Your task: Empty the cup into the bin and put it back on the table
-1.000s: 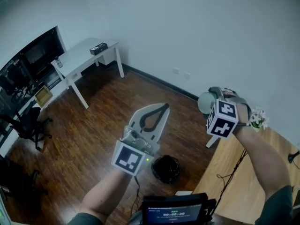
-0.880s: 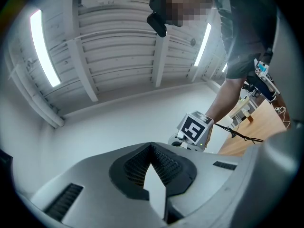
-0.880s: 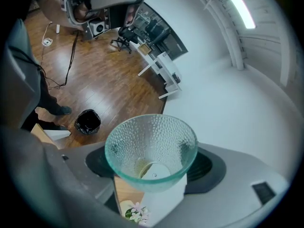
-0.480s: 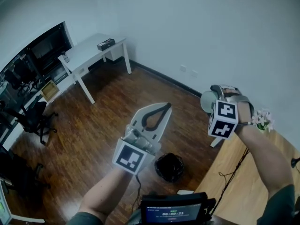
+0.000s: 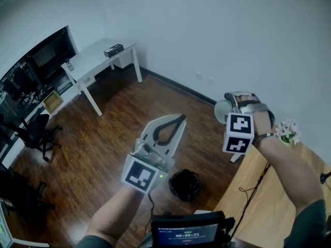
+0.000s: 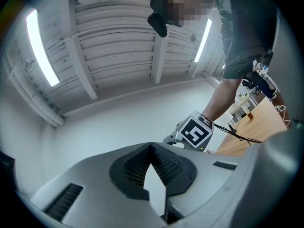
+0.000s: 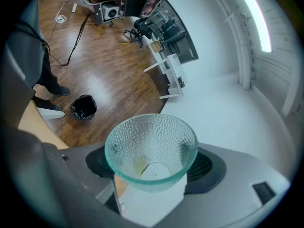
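My right gripper is shut on a clear dimpled glass cup, held up in the air over the left edge of the wooden table. In the right gripper view I look straight into the mouth of the cup, which sits between the dark pads; only a faint yellowish trace shows inside. The black-lined bin stands on the floor beside the table, below and left of the cup; the bin is also seen far beneath. My left gripper hovers above the bin, shut and holding nothing, its tips meeting.
A small pot of white flowers and black cables lie on the wooden table. A white desk, dark monitors and an office chair stand far left. A small screen hangs at my chest.
The right gripper has rolled about its own line with the cup, its marker cube showing different faces, and has shifted slightly left. The left gripper has stayed put.
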{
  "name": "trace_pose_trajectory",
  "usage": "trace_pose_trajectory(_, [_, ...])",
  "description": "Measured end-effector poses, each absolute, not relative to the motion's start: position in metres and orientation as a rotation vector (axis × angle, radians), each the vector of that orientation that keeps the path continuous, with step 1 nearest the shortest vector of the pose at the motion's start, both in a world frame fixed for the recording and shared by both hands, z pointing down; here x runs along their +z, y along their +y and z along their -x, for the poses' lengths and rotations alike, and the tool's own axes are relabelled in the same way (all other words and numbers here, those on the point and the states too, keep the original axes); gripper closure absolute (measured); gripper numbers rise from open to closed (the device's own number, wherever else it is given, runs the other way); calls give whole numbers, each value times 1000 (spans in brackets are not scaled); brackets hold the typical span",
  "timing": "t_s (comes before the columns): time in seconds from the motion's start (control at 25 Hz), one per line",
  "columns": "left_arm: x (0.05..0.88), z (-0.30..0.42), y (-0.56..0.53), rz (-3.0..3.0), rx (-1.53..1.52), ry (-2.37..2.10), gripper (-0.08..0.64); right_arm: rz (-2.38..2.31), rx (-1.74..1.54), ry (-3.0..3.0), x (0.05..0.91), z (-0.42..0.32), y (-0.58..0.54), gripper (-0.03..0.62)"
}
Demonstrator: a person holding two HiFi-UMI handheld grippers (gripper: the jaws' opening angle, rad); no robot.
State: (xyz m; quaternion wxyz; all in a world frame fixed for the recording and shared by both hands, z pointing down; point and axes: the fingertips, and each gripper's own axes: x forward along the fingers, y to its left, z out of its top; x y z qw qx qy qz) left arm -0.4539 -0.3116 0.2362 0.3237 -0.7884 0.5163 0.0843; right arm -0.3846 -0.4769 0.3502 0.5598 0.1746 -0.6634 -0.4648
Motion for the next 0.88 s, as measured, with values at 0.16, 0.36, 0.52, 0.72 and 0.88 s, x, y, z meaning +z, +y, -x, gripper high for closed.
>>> trace_pose_trajectory(0.16, [238, 453, -309, 2083, 228, 1357, 568, -418, -1141, -1553, 344, 389, -474, 195])
trace_pose_trajectory(0.36, [235, 452, -308, 2089, 225, 1348, 568, -415, -1180, -1545, 339, 395, -470, 195])
trace_pose_trajectory(0.52, [238, 450, -309, 2099, 210, 1352, 568, -417, -1216, -1515, 337, 394, -472, 196])
trace_pose_trajectory(0.72, [237, 453, -310, 2100, 227, 1358, 568, -409, -1245, -1484, 337, 396, -471, 196])
trace_pose_trajectory(0.88, [236, 453, -310, 2097, 216, 1363, 568, -409, -1264, -1472, 335, 397, -472, 196])
